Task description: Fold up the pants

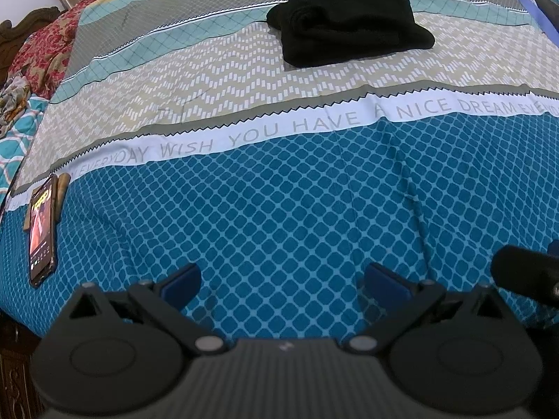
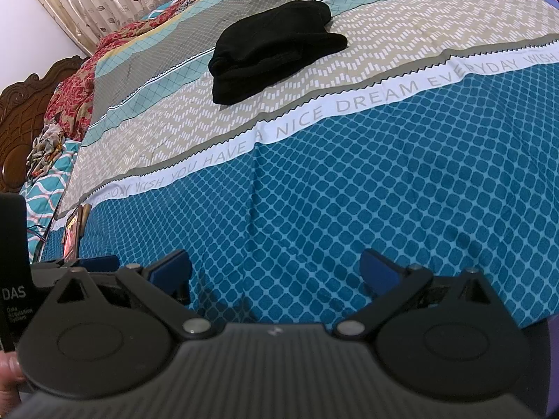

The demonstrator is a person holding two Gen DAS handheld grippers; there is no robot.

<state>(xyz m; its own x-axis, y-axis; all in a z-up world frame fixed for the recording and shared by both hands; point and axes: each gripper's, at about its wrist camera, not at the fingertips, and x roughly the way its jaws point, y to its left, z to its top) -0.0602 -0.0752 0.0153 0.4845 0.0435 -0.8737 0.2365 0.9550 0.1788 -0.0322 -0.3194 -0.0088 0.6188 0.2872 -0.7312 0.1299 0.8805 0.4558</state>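
Pants (image 1: 349,31) lay folded at 12 o'clock on the bed (image 1: 279,192); task judged complete. Left tongs (image 1: 283,279) and right tongs (image 2: 276,272) both gaped empty.

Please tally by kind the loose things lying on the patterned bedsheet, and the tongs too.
Folded black pants: 1
Phone with lit screen: 1
Slim brown object beside the phone, kind unclear: 1
Tongs, both open and empty: 2 (left tongs, right tongs)
Total: 5
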